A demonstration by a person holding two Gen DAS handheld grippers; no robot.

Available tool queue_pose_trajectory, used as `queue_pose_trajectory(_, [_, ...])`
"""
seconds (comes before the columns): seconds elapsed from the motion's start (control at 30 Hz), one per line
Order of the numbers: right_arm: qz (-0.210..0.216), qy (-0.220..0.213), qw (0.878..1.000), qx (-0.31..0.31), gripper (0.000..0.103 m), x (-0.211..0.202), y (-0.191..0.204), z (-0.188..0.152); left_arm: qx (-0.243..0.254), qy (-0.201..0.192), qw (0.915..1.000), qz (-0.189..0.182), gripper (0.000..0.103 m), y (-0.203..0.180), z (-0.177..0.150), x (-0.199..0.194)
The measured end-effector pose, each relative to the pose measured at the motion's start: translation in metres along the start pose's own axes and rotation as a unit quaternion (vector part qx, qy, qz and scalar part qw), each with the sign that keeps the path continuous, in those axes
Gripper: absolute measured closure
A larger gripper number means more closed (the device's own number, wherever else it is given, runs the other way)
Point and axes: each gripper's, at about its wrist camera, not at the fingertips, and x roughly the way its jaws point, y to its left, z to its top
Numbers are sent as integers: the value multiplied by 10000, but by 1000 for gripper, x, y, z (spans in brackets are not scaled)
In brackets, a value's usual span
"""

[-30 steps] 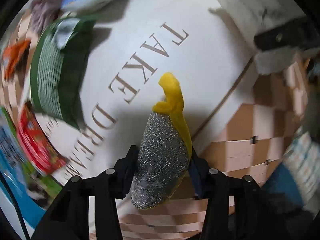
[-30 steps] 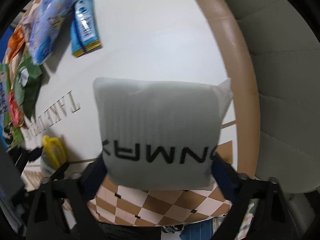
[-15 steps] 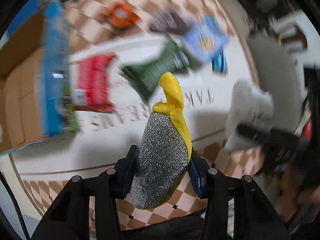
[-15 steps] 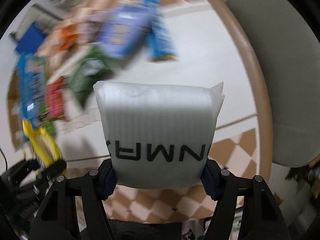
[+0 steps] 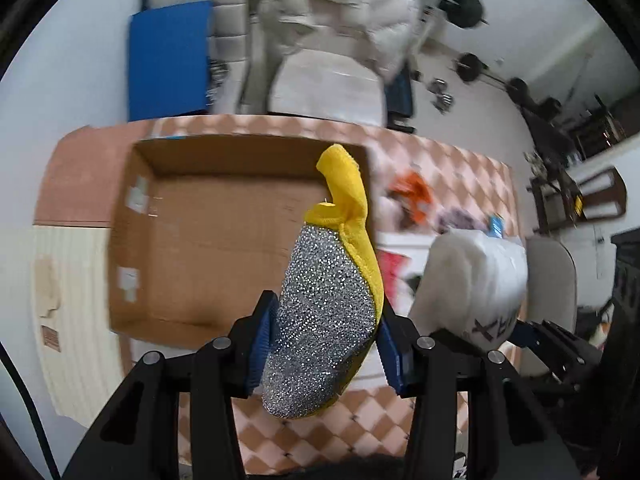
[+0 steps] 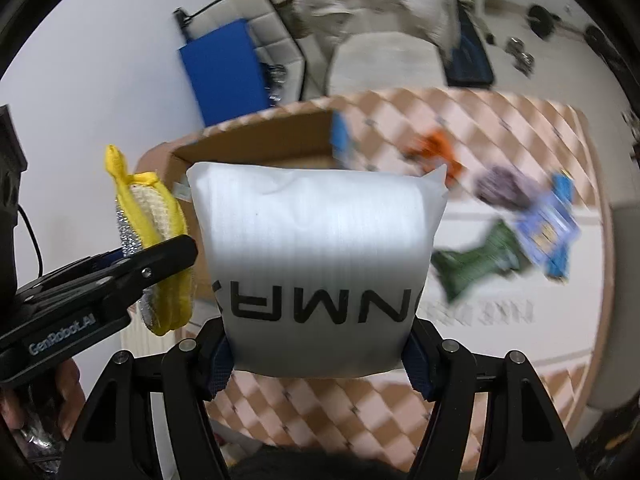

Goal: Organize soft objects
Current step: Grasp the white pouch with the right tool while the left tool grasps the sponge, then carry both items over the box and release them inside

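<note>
My left gripper (image 5: 324, 344) pinches the glittery scrubber (image 5: 326, 320) low on its body, its yellow tip pointing to twelve o'clock, so it hangs free above the open cardboard box (image 5: 132, 240) that fills my ten o'clock. My right gripper (image 6: 320, 360) squeezes the white foam pouch (image 6: 316, 264) by its bottom edge, both pads pressed into its sides; it is bulky, so I judge a low, wide grip keeps it from folding. I carry both together, side by side, because the box looks like their shared destination. The snack packets (image 6: 500, 256) lie on the table (image 6: 520, 344) at three o'clock, not yet collected.
</note>
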Motion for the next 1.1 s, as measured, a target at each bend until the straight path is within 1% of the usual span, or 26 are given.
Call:
queue_pose_trajectory(0.03, [-9,37,10000,-22,32,10,14,11,-91,47,9999,-6,59,17,9,0])
queue_pose_trajectory(0.1, [-45,138,9999,-48,32,37,39,31,-406,244,9988,-91,59,53,26,19])
queue_pose_trajectory(0.17, [-201,287,9993,-94,32,68,61,51,-667,478,9964,-199,59,82,41,39])
queue_pose_trajectory(0.23, [-407,408,9983,-87,32,99,79,68,-785,654,9944,-259,59,102,59,56])
queue_pose_trajectory(0.27, [-507,466,9976,-74,32,111,85,76,-851,794,9927,-309,59,112,67,72])
queue_pose_trajectory(0.3, [-588,528,9969,-43,32,125,88,82,-873,900,9915,-349,59,119,74,79])
queue_pose_trajectory(0.47, [-985,842,9915,68,31,185,97,102,-915,1470,9838,-461,59,126,99,143])
queue_pose_trajectory(0.53, [-1152,943,9888,97,31,205,94,107,-873,1630,9819,-411,58,125,102,162])
queue_pose_trajectory(0.63, [-1283,1049,9860,189,31,225,88,114,-783,1798,9799,-355,58,122,105,183])
queue_pose_trajectory(0.67, [-1290,1062,9857,200,31,228,87,116,-746,1824,9798,-332,57,121,107,188])
queue_pose_trajectory(0.73, [-1346,1060,9850,205,31,235,86,120,-673,1834,9805,-233,56,120,110,191])
queue_pose_trajectory(0.8, [-1368,1105,9843,177,30,240,87,123,-623,1856,9804,-226,55,119,114,192])
queue_pose_trajectory(0.83, [-1351,1149,9840,180,29,243,87,124,-572,1903,9799,-197,53,119,115,191])
queue_pose_trajectory(0.9, [-1208,1218,9850,195,23,245,85,126,-447,1831,9820,-126,40,117,118,187])
queue_pose_trajectory(0.93, [-1185,1206,9854,177,14,243,86,125,-362,1721,9844,-29,22,116,119,183])
queue_pose_trajectory(0.97, [-1229,1144,9856,174,4,240,86,125,-270,1584,9870,71,12,115,119,176])
queue_pose_trajectory(1.0, [-1272,1056,9861,165,0,234,87,123,-201,1461,9890,146,10,115,118,168])
queue_pose_trajectory(1.1, [-1256,899,9879,131,0,218,92,119,-128,1233,9921,211,9,115,111,146])
